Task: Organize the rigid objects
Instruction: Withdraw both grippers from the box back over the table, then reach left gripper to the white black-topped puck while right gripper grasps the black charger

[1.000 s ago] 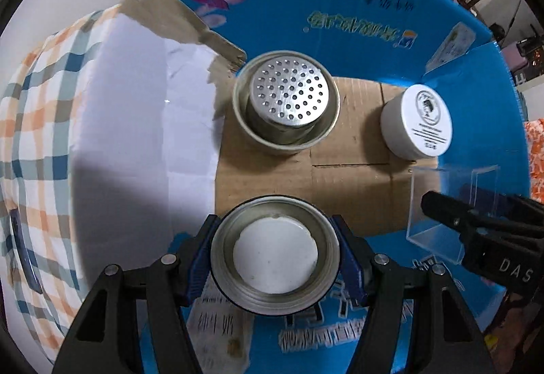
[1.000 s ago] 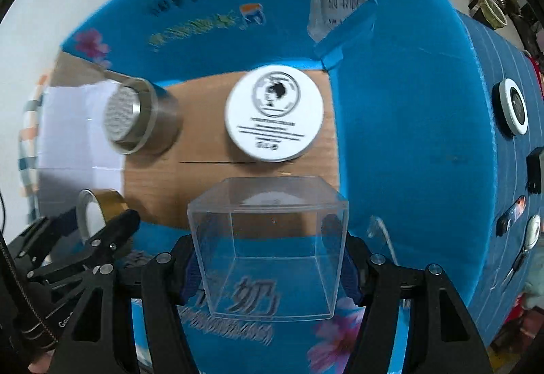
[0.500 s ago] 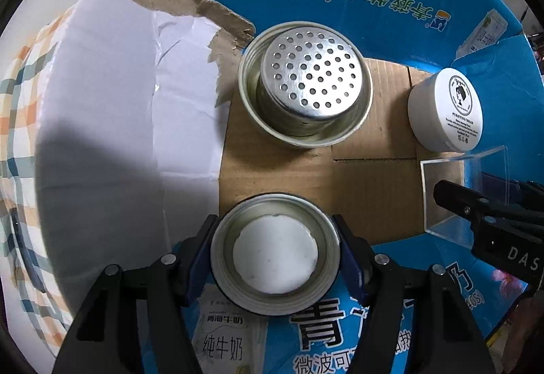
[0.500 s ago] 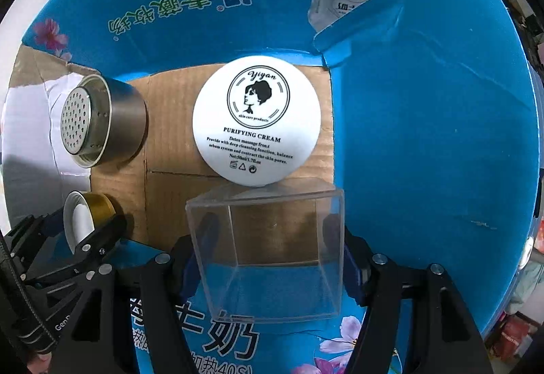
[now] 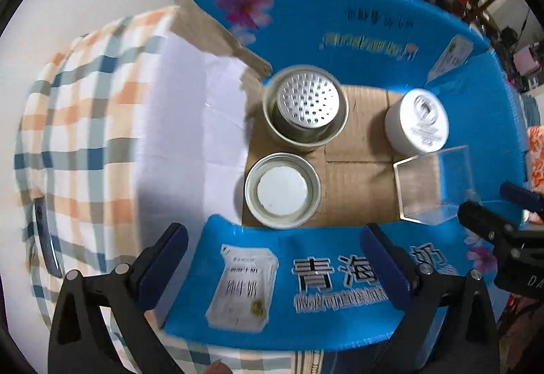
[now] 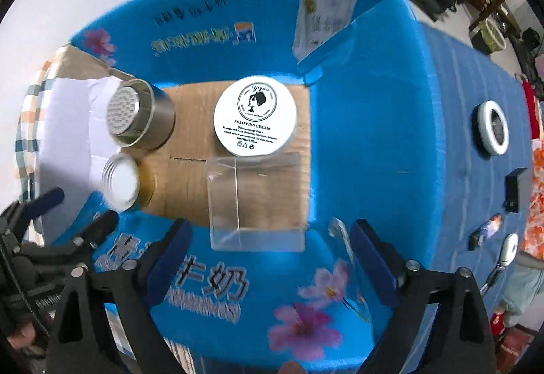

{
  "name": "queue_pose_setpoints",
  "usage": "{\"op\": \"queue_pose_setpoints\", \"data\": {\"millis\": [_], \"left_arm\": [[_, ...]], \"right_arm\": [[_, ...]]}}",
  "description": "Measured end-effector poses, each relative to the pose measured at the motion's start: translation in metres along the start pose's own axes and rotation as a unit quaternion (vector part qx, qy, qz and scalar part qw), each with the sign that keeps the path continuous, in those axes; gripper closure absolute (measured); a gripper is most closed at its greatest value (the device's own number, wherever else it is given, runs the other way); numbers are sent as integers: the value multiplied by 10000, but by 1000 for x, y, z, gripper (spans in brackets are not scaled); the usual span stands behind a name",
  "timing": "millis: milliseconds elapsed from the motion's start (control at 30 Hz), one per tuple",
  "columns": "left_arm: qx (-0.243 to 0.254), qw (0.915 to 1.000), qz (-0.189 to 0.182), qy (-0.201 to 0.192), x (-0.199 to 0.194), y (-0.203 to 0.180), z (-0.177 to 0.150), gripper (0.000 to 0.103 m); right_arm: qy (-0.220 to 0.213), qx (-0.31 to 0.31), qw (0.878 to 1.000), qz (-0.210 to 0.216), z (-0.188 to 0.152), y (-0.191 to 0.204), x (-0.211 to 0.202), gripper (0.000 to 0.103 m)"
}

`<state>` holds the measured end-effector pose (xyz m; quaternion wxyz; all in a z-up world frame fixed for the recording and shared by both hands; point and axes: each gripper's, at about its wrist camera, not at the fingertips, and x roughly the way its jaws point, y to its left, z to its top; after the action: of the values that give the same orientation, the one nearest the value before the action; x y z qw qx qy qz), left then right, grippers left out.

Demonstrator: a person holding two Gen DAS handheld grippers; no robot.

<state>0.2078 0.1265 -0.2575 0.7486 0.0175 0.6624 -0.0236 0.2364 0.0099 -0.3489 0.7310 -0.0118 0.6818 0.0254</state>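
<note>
Blue carton, four items on its brown floor: lidded tin at 7 o'clock, perforated steel cup at 11, cream jar at 1, clear box at 5. Left tongs and right tongs opening, jaws empty. Advice: lift both straight up, clear of the carton walls.

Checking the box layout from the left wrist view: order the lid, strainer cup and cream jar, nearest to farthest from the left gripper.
From the left gripper, jaws opening, nothing between them:
1. lid, just ahead, box floor.
2. strainer cup, behind the lid.
3. cream jar, far right corner.
</note>
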Motion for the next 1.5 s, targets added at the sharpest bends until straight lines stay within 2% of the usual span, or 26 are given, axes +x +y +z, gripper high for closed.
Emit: {"op": "queue_pose_setpoints", "data": {"millis": [167, 433, 633, 867, 1033, 1200, 1333, 1500], "left_arm": [[-43, 9989, 69, -465, -47, 1, 1, 0], [-59, 9932, 268, -1135, -136, -13, -27, 0], [-136, 9885, 204, -1491, -178, -20, -50, 0], [-68, 9848, 116, -1729, -213, -27, -68, 0], [-84, 9827, -23, -1848, -222, -35, -66, 0], [267, 9837, -93, -1778, -211, -69, -50, 0], [670, 9840, -367, -1609, -191, -115, -32, 0], [1318, 9805, -693, -1286, -156, -201, -1, 0]], "right_arm": [[-305, -110, 9995, 31, -17, -4, -37, 7], [-880, -173, 9957, 231, -63, -1, -123, 7], [-1222, -41, 9917, 409, -103, -3, -189, 7], [-1547, -20, 9865, 535, -139, -9, -250, 7], [-1690, 36, 9827, 752, -154, -16, -273, 7], [-1499, 424, 9839, 876, -154, -43, -264, 7], [-1434, 948, 9823, 748, -155, -95, -254, 7], [-1381, 1817, 9728, 405, -156, -189, -244, 7]]}}
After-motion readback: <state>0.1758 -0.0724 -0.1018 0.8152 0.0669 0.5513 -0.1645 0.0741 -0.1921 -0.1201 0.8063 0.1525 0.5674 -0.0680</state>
